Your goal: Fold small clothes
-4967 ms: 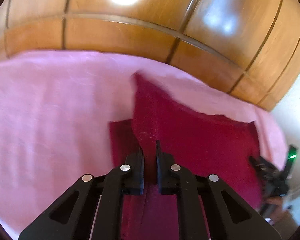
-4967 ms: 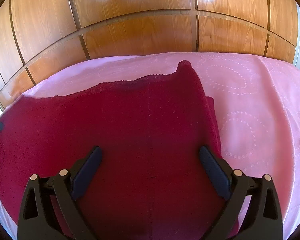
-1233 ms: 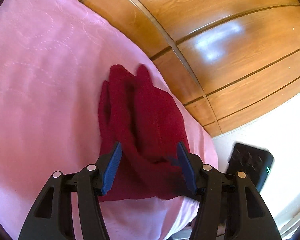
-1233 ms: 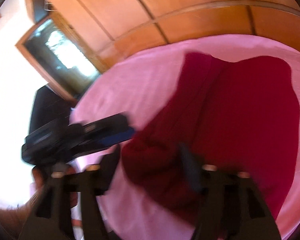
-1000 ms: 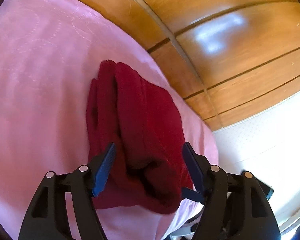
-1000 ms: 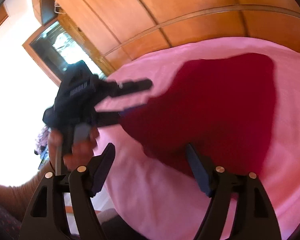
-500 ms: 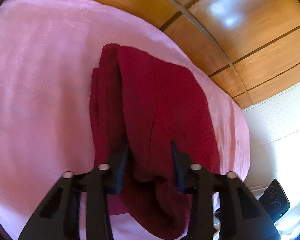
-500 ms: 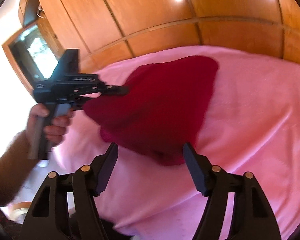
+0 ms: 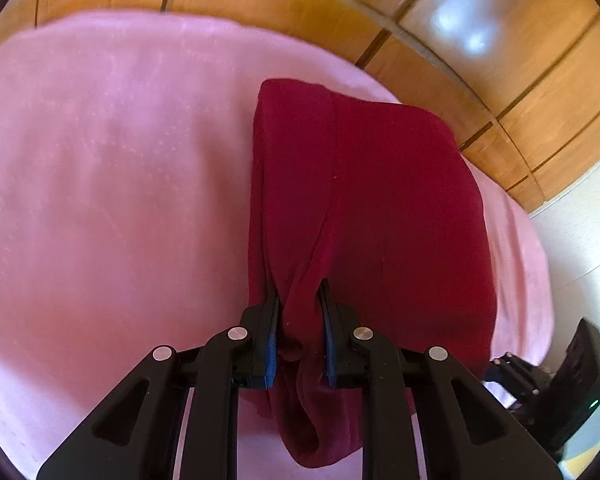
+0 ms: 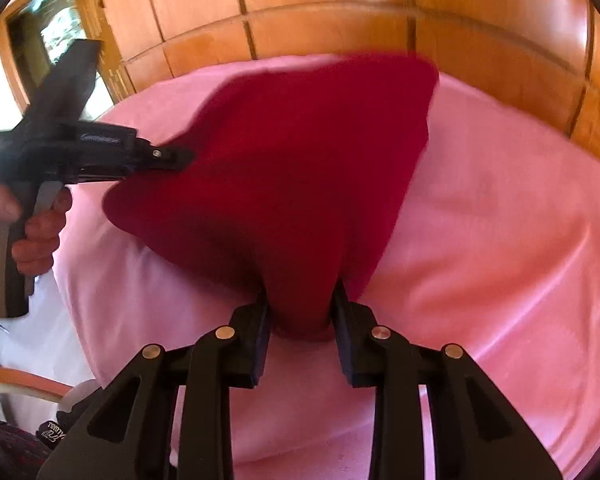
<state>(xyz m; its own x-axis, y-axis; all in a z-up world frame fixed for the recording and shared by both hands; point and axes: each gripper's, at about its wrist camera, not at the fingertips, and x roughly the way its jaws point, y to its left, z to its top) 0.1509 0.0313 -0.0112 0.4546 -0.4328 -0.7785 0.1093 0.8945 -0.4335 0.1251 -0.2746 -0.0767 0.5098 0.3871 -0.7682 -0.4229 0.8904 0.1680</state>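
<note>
A dark red knitted garment (image 9: 380, 200) lies folded into a narrow stack on the pink bedspread (image 9: 120, 200). My left gripper (image 9: 299, 292) is closing on a bunched fold at the garment's near left edge, with its blue pads pressing the cloth. In the right wrist view the same garment (image 10: 300, 140) tapers toward my right gripper (image 10: 300, 296). That gripper's jaws are closing on the near corner, and cloth fills the gap between them. The left gripper (image 10: 182, 158) shows there too, its tips buried in the garment's left edge.
Glossy wooden panels (image 9: 500, 40) rise behind the bed. The bedspread (image 10: 500, 240) drops off at its near left edge. A person's hand (image 10: 40, 232) holds the left gripper's handle. The right gripper's black housing (image 9: 572, 376) sits at the lower right.
Both grippers' jaws have narrowed from wide apart onto the garment's near edge, and both have sunk toward the bed. Five seconds ago the garment lay spread much wider.
</note>
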